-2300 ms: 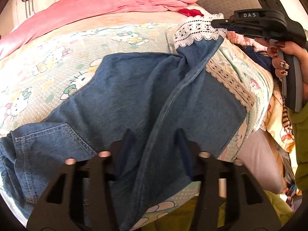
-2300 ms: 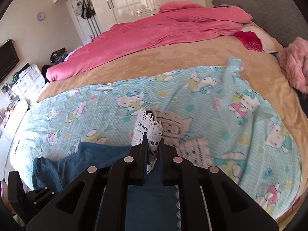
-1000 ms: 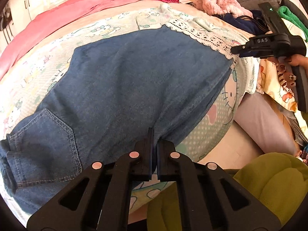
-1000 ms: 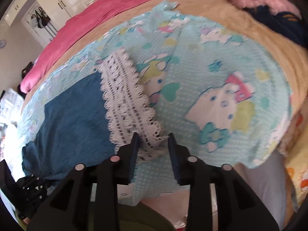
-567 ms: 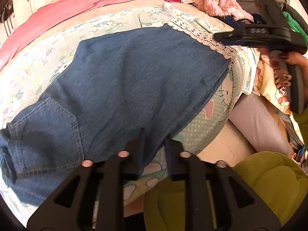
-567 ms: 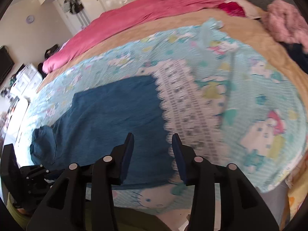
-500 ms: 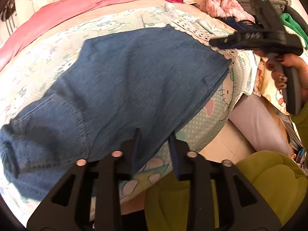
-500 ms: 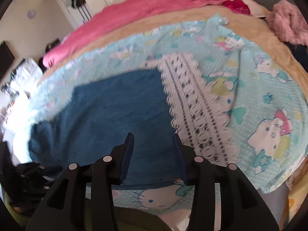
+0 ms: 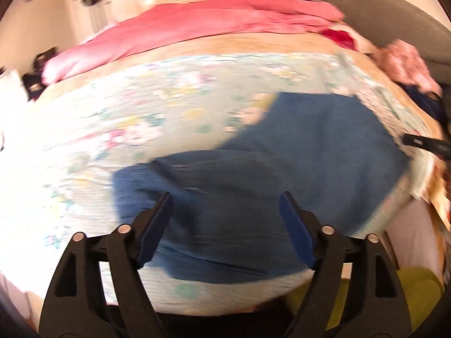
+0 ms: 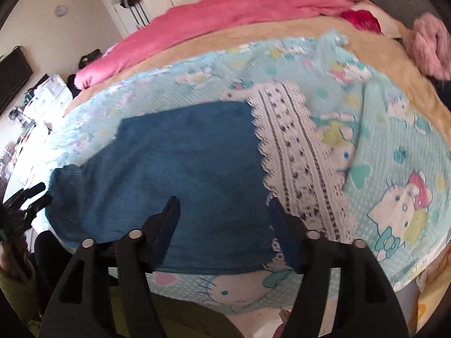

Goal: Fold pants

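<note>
Left claw (image 9: 225, 217), left wrist view: jaws spread wide and opening further, pinching nothing; the denim shows between the fingers but neither blue pad touches it. The picture is smeared by motion, so fine seams cannot be read. Right claw (image 10: 222, 222), right wrist view: jaws likewise apart and opening, empty, hanging above the cloth.

The pants (image 10: 180, 174) lie flat on the cartoon-print sheet (image 10: 400, 146) at the near edge of the bed, the two legs apparently laid one upon the other. From the right claw, the lace hem (image 10: 293, 152) runs from 1 o'clock down to 3 o'clock, just beside the right finger; the waist end bunches at 9 o'clock, where the tip of the other claw shows at the picture's edge. From the left claw, the denim spreads from 12 toward 2 o'clock, and the right claw's tip appears at 3 o'clock. A pink quilt (image 10: 253, 2) lies well apart at 12 o'clock.

Step in hand, as judged: both edges released, a fresh hold to be taken for the crosswise fold. To do it well, bite both layers together at one end, one claw at each corner, with jaws fully around the edge before closing. Lift evenly, carry hem to waist, and lower flat. The lace may snag or slip; grip the denim just inside it.
</note>
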A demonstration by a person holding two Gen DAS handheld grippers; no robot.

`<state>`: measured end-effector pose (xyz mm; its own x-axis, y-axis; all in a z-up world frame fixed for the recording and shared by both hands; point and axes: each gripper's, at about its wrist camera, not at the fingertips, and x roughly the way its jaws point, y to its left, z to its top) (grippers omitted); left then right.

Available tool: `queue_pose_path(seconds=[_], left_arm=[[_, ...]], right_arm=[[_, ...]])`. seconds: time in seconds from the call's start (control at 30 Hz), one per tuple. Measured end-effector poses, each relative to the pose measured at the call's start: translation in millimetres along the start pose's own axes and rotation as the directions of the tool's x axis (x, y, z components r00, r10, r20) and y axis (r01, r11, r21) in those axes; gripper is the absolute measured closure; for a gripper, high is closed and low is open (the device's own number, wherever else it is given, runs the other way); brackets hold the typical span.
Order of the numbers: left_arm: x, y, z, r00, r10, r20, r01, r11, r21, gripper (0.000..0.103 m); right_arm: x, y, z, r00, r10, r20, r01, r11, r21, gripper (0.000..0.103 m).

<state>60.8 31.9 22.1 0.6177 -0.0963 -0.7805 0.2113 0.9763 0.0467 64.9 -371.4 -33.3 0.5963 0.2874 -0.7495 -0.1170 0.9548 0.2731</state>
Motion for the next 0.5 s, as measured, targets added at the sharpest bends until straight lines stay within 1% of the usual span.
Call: queue_pose_path(seconds=[0.07, 0.17, 0.2, 0.27, 0.3, 0.33, 0.43, 0.47, 0.5], left_arm=[[5, 11, 3, 0.998, 0.058, -0.009, -0.058, 0.998, -0.020, 0.026], [13, 19, 3, 0.990, 0.136, -0.027, -0.137, 0.990, -0.029, 0.024], [16, 22, 3, 0.989, 0.139, -0.041, -0.141, 0.989, -0.034, 0.022], [25, 29, 3, 0.990, 0.119, -0.082, -0.124, 0.990, -0.067, 0.020], [26, 31, 1, 0.991, 0.106, -0.087, -0.113, 0.991, -0.076, 0.020], [30, 33, 2, 0.992, 0.092, -0.092, -0.099, 0.991, -0.084, 0.020], [39, 29, 3, 0.992, 0.074, -0.100, -0.083, 0.992, -0.093, 0.021], [40, 28, 2, 0.993, 0.069, -0.096, -0.079, 0.992, -0.099, 0.030], [40, 28, 3, 0.994, 0.063, -0.093, -0.073, 0.992, -0.102, 0.046]], right_arm=[[0, 4, 2, 1.000, 0.009, 0.005, -0.009, 1.000, -0.007, 0.038], [2, 8, 4, 1.000, 0.012, 0.003, -0.012, 1.000, -0.017, 0.038], [3, 9, 4, 1.000, 0.013, 0.001, -0.013, 1.000, -0.022, 0.038], [7, 13, 4, 1.000, 0.004, -0.003, -0.004, 0.999, -0.045, 0.038], [8, 16, 3, 1.000, -0.001, -0.005, 0.001, 0.999, -0.054, 0.038], [9, 17, 3, 1.000, 0.001, -0.007, -0.001, 0.998, -0.057, 0.033], [12, 21, 3, 1.000, 0.006, -0.016, -0.007, 0.998, -0.063, 0.033], [13, 21, 3, 1.000, -0.002, -0.020, 0.001, 0.998, -0.066, 0.033], [14, 21, 3, 1.000, -0.010, -0.024, 0.008, 0.998, -0.067, 0.033]])
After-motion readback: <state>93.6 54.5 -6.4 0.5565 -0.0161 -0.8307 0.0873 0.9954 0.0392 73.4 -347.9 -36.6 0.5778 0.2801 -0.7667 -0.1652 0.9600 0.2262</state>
